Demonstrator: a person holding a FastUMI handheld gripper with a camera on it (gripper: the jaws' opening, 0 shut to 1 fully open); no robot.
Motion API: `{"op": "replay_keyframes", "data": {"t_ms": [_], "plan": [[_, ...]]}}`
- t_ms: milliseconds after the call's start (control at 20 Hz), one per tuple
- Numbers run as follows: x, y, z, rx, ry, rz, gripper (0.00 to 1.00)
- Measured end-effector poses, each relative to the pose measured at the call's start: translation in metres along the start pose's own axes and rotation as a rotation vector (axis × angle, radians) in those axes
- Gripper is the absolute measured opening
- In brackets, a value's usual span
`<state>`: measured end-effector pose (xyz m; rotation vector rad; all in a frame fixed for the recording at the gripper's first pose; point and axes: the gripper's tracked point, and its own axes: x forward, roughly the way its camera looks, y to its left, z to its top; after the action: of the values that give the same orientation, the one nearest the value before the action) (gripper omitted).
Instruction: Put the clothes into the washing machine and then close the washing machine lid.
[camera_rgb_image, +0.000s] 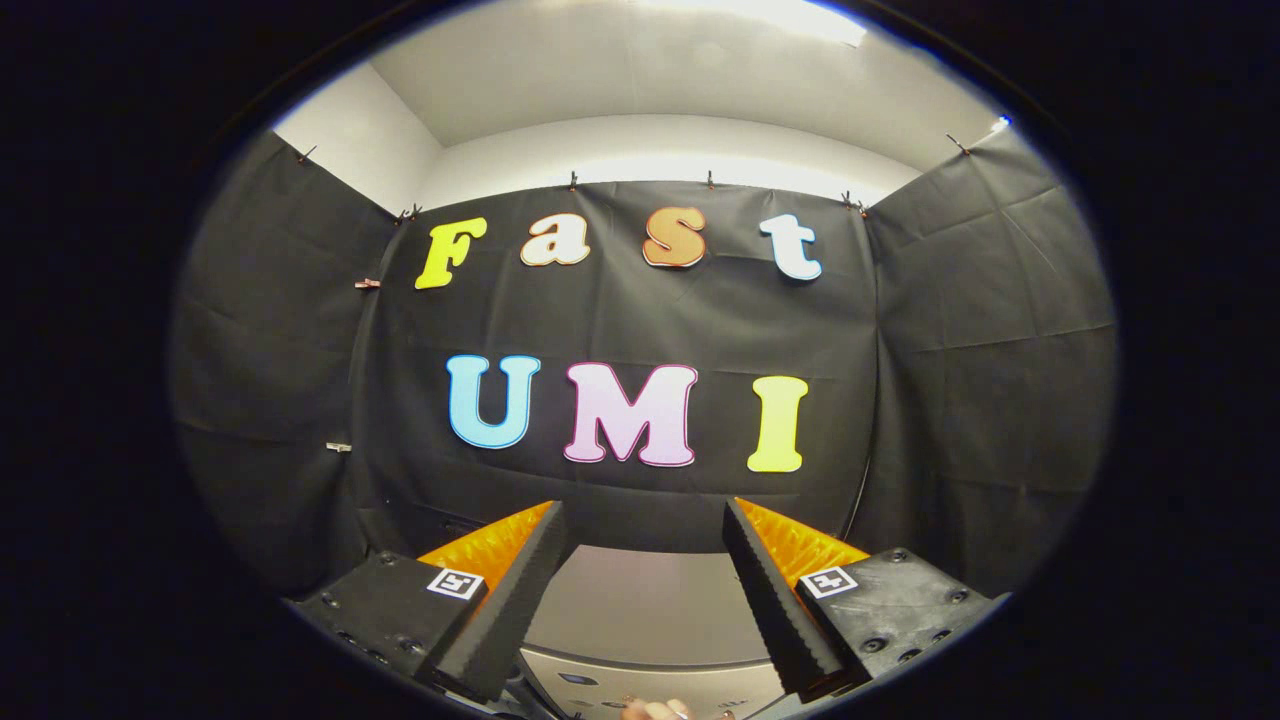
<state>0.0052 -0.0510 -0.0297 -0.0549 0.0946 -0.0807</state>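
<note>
Matt grey washing machine lid (640, 600) (smooth) between gripper's (645, 525) ribbed black fingers (520, 590).

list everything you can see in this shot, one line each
washing machine: one, pale grey or silver, its flat top showing between and beyond the fingers, a panel strip along its near edge below them
black cloth wall: three hung panels, black, behind and to both sides of the machine
clips: several, small, holding the cloth along its top edge and one side
white wall and ceiling: white, above the cloth, with a bright light at the top
gripper: one, black fingers with orange backs and a square marker on each block, open, nothing between the fingers, held above the machine
hand: part of one, just a few fingertips, at the near edge of the machine below the fingers
</note>
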Motion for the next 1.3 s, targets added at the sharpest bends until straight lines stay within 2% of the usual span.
{"op": "replay_keyframes", "data": {"t_ms": [350,550,900,1150,1300], "plan": [[-0.002,-0.013,0.003,0.008,-0.017,-0.013,0.99],[0.013,0.009,0.001,0.001,-0.02,0.006,0.99],[0.081,0.118,-0.014,0.016,-0.001,0.11,0.99],[0.149,0.204,-0.049,0.036,0.092,0.173,0.99],[0.198,0.239,-0.074,0.064,0.155,0.171,0.99]]}}
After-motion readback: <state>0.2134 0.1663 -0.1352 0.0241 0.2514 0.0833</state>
